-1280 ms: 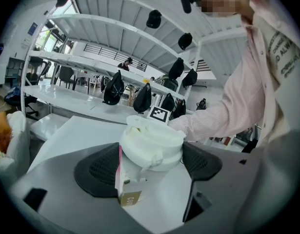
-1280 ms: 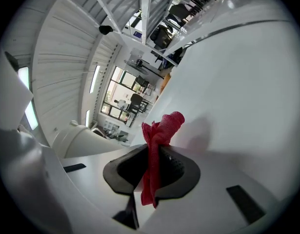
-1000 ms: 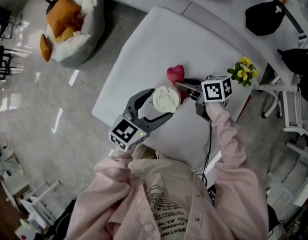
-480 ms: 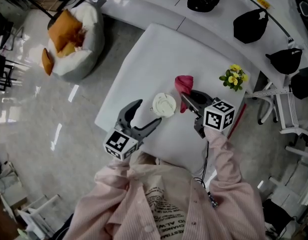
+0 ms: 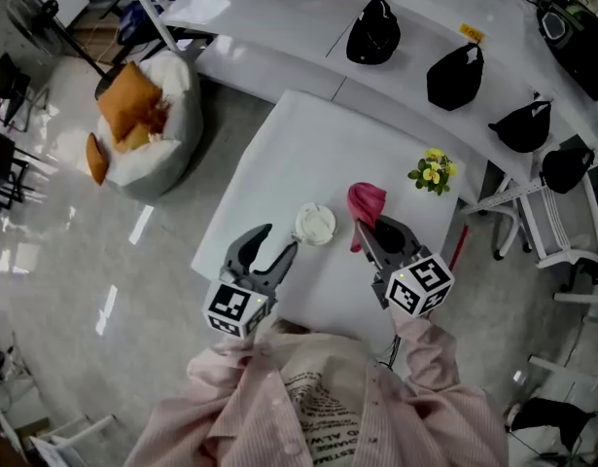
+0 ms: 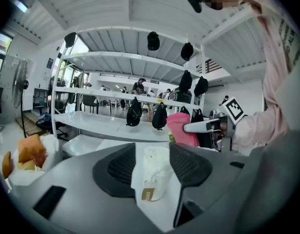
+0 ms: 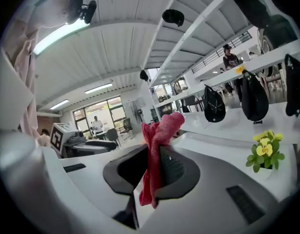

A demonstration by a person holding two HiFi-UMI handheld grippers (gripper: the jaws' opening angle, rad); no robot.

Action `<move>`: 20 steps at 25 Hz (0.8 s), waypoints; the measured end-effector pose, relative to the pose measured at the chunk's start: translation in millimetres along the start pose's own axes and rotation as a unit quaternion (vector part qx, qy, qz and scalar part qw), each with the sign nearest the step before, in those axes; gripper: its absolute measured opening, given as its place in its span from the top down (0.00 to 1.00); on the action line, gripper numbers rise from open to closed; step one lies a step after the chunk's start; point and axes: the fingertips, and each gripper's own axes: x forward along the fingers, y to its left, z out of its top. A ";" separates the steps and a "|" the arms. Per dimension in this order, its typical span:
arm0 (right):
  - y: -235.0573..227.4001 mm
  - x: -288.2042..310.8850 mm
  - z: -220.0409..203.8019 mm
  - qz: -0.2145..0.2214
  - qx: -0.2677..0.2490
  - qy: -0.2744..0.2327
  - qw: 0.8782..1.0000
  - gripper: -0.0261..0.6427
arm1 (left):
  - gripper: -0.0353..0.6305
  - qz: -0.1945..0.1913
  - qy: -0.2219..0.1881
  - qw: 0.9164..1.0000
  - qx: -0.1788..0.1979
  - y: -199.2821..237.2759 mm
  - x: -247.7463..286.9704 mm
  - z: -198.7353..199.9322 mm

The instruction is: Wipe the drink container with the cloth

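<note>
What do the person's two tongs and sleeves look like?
Both the left tongs and the right tongs are grey, with curved jaws and textured black pads. Each carries a white cube printed with black square markers. The sleeves are pale pink with fine stripes. The left jaws have just been closing, with nothing between them.

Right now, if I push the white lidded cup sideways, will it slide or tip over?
The lidded cup looks like thin disposable ware, so it is probably light and quick to slide. It stands upright and narrows downward, so a high push may tip it.
</note>
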 end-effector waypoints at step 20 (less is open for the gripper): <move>43.9 -54.2 56.5 -0.023 -0.067 -0.098 0.993 0.89 | 0.93 0.020 -0.053 0.997 0.059 -10.9 -27.1 68.8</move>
